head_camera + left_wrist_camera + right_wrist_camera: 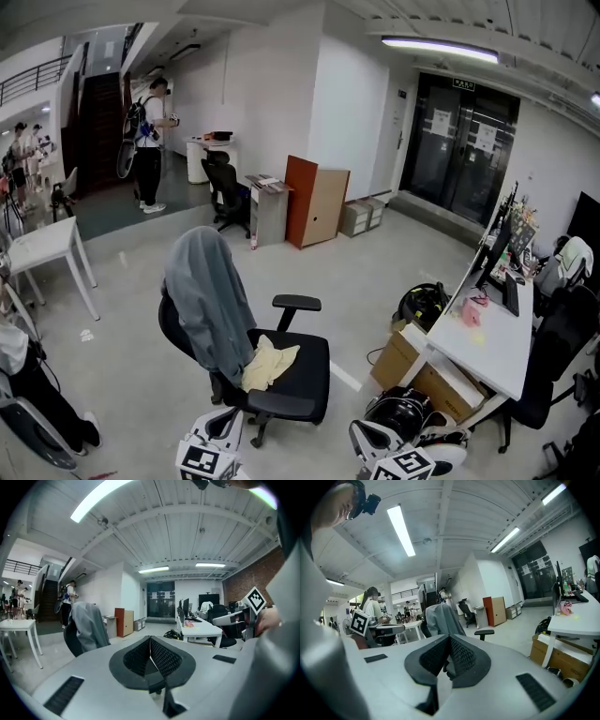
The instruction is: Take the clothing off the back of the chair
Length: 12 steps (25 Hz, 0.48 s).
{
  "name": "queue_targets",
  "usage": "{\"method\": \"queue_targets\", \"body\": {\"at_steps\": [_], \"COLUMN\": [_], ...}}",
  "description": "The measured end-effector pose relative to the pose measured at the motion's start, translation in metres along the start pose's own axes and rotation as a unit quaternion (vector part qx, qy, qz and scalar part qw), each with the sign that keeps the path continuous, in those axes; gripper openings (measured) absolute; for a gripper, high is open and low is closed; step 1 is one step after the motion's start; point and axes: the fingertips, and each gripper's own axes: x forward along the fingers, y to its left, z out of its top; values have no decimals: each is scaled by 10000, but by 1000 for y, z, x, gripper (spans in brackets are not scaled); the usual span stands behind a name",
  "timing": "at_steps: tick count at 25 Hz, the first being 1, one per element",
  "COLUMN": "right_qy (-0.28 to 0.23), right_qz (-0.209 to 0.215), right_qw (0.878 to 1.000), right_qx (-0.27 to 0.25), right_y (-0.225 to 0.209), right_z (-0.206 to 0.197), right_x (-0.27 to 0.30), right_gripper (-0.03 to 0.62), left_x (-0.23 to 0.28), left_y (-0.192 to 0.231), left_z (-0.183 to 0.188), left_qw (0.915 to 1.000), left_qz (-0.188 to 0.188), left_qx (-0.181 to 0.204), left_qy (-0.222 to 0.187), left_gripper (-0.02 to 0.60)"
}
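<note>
Office floor (122,309), pale and open, w/ a white worktop (487,342) at right and a person (150,141) far back by the stairs.

Head view: black chair (291,380) stands mid-room. Grey garment (202,291) is draped over its back, covering most of it. Yellow cloth (270,361) lies on the seat, up against the garment's lower edge. Left gripper (217,429) and right gripper (372,436) show only at the bottom edge, on the near side of the chair. Neither touches the garment.

Left gripper view: jaws clenched, pads meeting, nothing btwn them. Chair and garment sit off to the left of the jaw line and well ahead, so not lined up w/ this gripper.

Right gripper view: jaws likewise pressed together, empty. Garment on the chair back is almost straight ahead, showing just above the jaw tips, w/ an armrest (485,631) to its right. Apart from it here too.

Progress, as I judge it: approach stage only, nothing of the task itself done; garment is fully on the back. Left to do:
- close the gap and open at least one pair of jaws
- grip the fabric near the top of the back
- lift it up and clear

Chair prob. rolls or swivels, so a sideways tug could drag it along. Cloth on the seat isn't on the back, so likely not part of the job.
</note>
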Motion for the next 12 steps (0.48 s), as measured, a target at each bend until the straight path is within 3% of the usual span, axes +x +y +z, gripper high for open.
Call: {"method": "queue_targets", "body": {"at_steps": [12], "right_qy": [107], "right_qz": [-126], "right_qw": [9999], "right_qx": [-6], "right_y": [7], "right_z": [16], "right_x": [79], "right_gripper": [14], "left_x": [45], "left_y": [75], "left_z": [13], "left_qw": [9998], "left_qz": [-155], "left_qx": [44], "left_qy": [-81], "left_gripper": [6]}}
